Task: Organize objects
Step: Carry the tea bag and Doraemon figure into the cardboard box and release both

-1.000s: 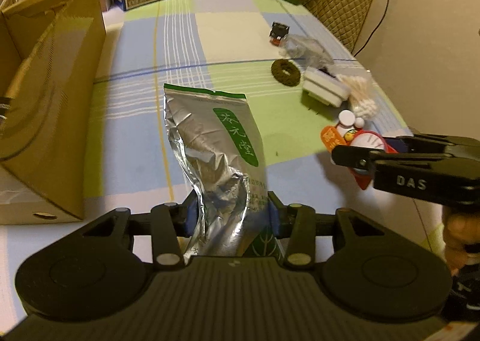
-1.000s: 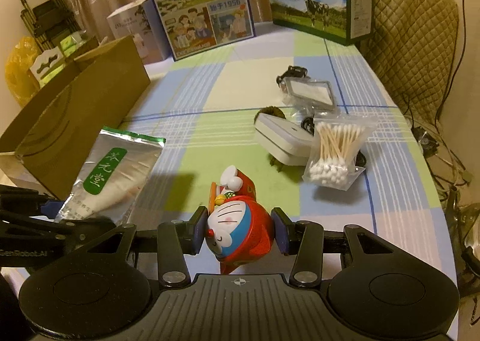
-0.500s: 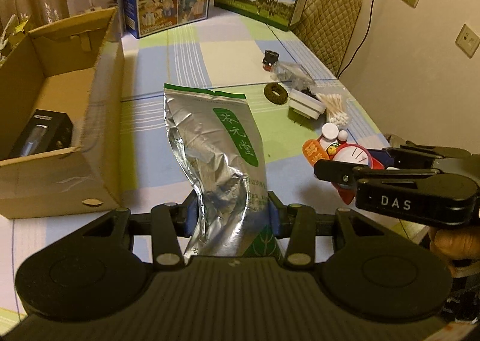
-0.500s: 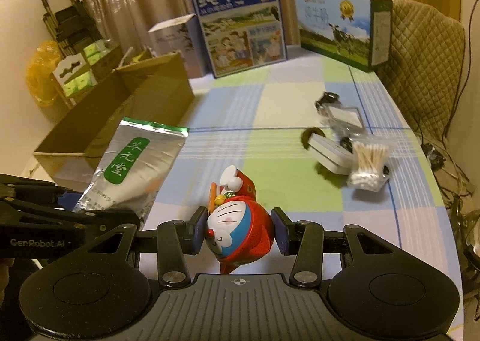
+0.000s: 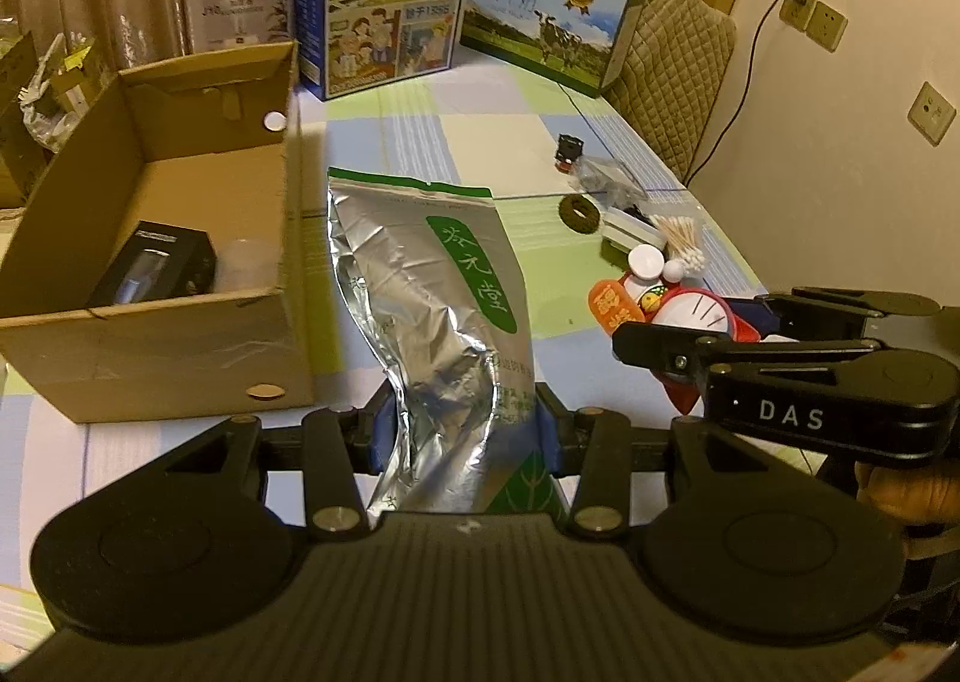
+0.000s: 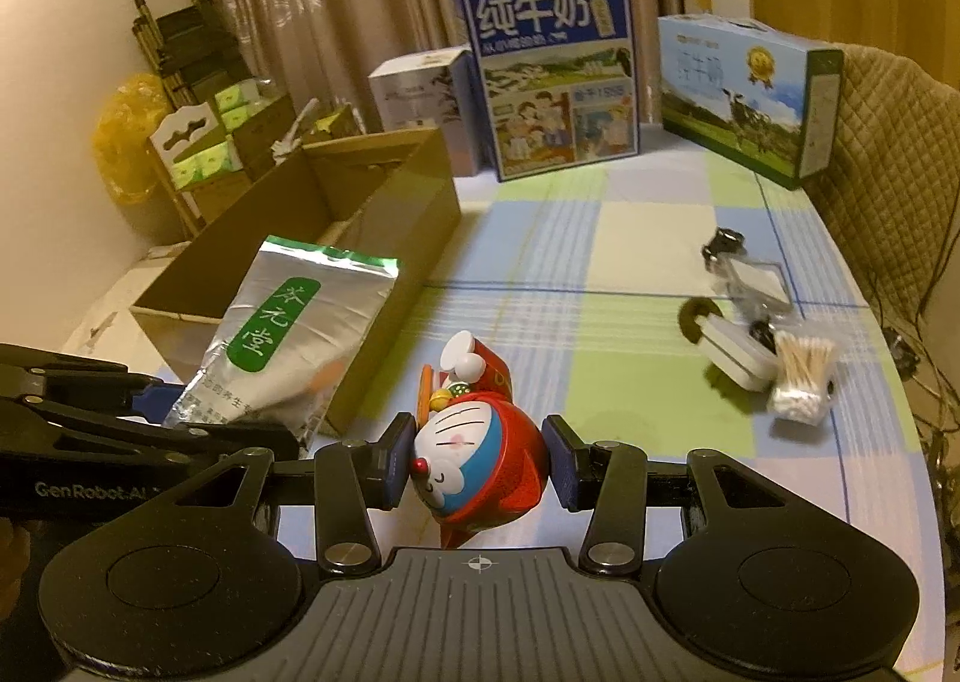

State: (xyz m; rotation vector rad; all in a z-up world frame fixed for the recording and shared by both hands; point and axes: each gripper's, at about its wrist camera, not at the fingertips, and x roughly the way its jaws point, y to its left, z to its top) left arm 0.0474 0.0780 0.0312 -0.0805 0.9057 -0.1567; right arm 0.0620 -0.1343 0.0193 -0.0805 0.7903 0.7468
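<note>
My left gripper [image 5: 462, 433] is shut on the lower part of a silver foil tea bag [image 5: 432, 292] with a green label, held up above the checked tablecloth. The same tea bag [image 6: 288, 340] appears at the left of the right wrist view. My right gripper [image 6: 480, 469] is shut on a red and blue cat figurine [image 6: 474, 454], also lifted off the table; the figurine [image 5: 672, 310] shows to the right in the left wrist view. An open cardboard box [image 5: 150, 346] stands to the left, with a black box [image 5: 156, 268] lying inside it.
On the right of the table lie a cotton swab pack [image 6: 801, 376], a white case [image 6: 738, 361], a dark ring [image 5: 579, 214] and a clear packet [image 6: 756, 280]. Two milk cartons [image 6: 552, 81] [image 6: 744, 93] and a white box [image 6: 420, 93] stand at the far end. A padded chair [image 5: 672, 75] is at right.
Both grippers have risen and pulled back from the table with their loads. The inside of the cardboard box and the black box in it have come into view.
</note>
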